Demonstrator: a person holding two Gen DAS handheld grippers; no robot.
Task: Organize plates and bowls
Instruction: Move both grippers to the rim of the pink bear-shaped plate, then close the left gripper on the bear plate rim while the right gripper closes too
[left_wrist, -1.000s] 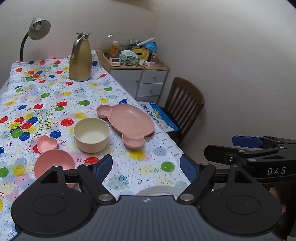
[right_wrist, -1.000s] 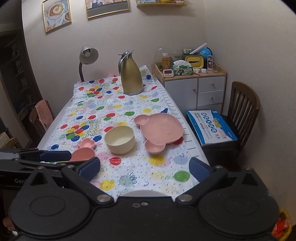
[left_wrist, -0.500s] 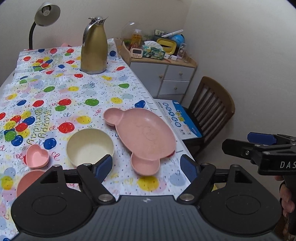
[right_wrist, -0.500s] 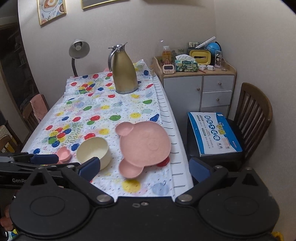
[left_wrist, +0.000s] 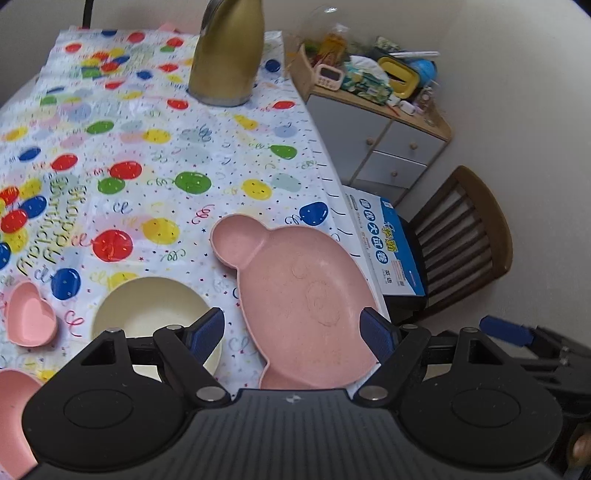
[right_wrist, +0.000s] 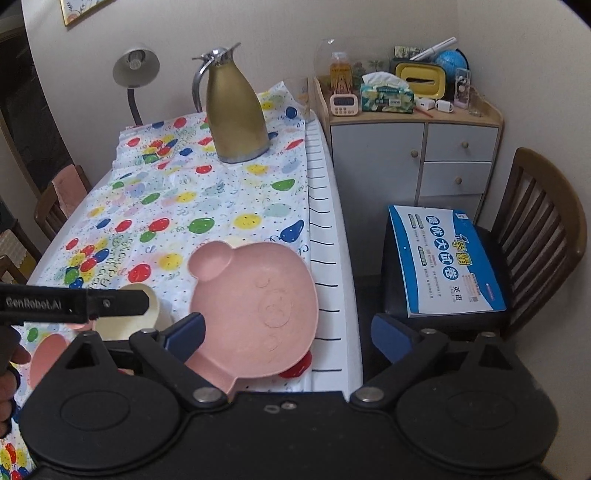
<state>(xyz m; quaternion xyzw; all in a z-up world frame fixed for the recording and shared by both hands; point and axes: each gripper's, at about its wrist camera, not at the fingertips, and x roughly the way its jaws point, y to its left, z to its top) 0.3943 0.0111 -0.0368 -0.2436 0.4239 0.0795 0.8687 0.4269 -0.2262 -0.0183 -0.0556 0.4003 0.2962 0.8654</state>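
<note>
A pink bear-shaped plate (left_wrist: 303, 295) lies near the table's right edge; it also shows in the right wrist view (right_wrist: 258, 302). A cream bowl (left_wrist: 147, 314) sits left of it, partly hidden in the right wrist view (right_wrist: 147, 317). A small pink heart dish (left_wrist: 29, 317) and a round pink plate (left_wrist: 11, 413) lie further left. My left gripper (left_wrist: 293, 332) is open and empty, just above the bear plate's near end. My right gripper (right_wrist: 288, 332) is open and empty, over the plate's near right part and the table edge.
A gold thermos jug (left_wrist: 229, 55) stands at the far end of the balloon tablecloth (left_wrist: 147, 147). A cabinet with clutter (right_wrist: 413, 147) and a wooden chair (right_wrist: 539, 236) holding a blue box (right_wrist: 443, 258) stand right of the table. A desk lamp (right_wrist: 136, 70) is at the back.
Both grippers have moved forward and down toward the bear plate, which now fills the area between the fingers. Both stay open. No dish has moved.
</note>
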